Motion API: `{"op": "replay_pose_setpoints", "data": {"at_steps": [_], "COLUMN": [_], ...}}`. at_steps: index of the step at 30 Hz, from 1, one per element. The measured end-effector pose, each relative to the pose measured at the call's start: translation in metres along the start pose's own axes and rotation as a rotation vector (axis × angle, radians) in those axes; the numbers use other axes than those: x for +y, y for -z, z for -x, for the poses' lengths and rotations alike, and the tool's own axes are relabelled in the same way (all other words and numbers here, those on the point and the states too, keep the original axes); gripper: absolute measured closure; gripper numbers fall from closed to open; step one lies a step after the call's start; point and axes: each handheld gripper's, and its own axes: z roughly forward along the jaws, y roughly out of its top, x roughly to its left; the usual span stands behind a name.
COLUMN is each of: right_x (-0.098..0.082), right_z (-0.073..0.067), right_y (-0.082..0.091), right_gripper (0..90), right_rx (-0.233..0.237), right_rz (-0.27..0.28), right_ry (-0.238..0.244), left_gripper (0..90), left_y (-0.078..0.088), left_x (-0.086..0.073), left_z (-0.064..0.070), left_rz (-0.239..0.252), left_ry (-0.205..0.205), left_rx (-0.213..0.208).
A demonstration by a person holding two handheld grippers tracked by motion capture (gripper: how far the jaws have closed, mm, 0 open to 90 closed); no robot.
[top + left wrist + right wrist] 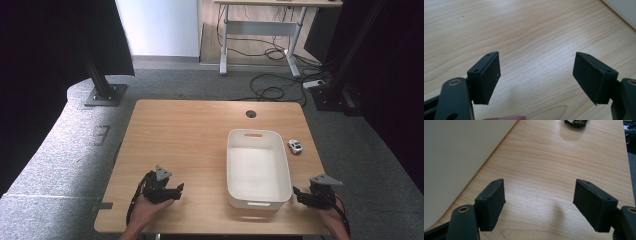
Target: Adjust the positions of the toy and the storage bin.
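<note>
**Kid:** Looking at the near edge of the wooden table (190,130), I see two hands. Each one holds a black grabber.

**Helper:** Right. What is the left gripper (176,192) doing?

**Kid:** It sits by the near left corner of the table, in the person's left hand (150,205). Its jaws are wide apart. Nothing is between them, just bare wood. A grey three-cornered plate sits on top of it.

**Helper:** And the right gripper (298,196)?

**Kid:** It is at the near right corner, just beside the white tub (257,167). Its jaws are as wide apart as they go. They hold nothing too. In the right gripper view I see wood between the two black pads (491,203), and the tub's smooth white wall runs along the left side.

**Helper:** What is in the tub?

**Kid:** It looks bare inside. It stands on the right half of the table, with a handle slot at the far end and one at the near end.

**Helper:** Anything past the right gripper?

**Kid:** Yes, a little toy car (295,147). It is silver and sits on the table right of the tub, near its far corner, not touching it. It is well apart from the right gripper.

**Helper:** And farther?

**Kid:** A round hole (251,114) in the table near the far edge. Behind that is grey floor with cables (272,92) and another desk (260,30).
</note>
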Motion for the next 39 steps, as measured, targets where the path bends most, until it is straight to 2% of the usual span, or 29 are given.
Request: {"op": "replay_pose_setpoints", "data": {"at_steps": [4, 11, 17, 21, 26, 33, 39], "right_x": [0.001, 0.003, 0.005, 0.007, 0.012, 0.015, 0.020], "right_z": [-0.002, -0.006, -0.003, -0.001, -0.001, -0.005, -0.007], "right_y": [0.000, -0.002, -0.001, 0.001, 0.008, 0.004, 0.008], "right_gripper": [24.5, 23.9, 23.8, 24.2, 25.7, 26.1, 27.6], "right_rx": [-0.002, -0.007, 0.004, 0.014, 0.015, 0.016, 0.019], "right_rz": [-0.010, -0.030, -0.024, -0.005, 0.055, 0.058, 0.082], "right_ry": [-0.007, 0.008, -0.022, -0.040, -0.062, -0.035, -0.043], "left_gripper": [22.4, 20.6, 19.6, 19.2, 17.9, 17.9, 17.9], "left_y": [0.000, 0.003, 0.002, 0.001, 0.003, 0.003, 0.004], "left_x": [-0.001, -0.001, -0.001, -0.002, -0.005, -0.007, -0.009], "left_z": [0.002, 0.004, 0.005, 0.004, 0.003, -0.002, -0.003], "left_rz": [-0.024, -0.028, -0.038, -0.039, -0.039, -0.054, -0.064], "left_ry": [-0.022, -0.052, -0.067, -0.070, -0.066, -0.044, -0.039], "left_rx": [-0.002, 0.014, 0.021, 0.018, 0.025, 0.040, 0.040]}}
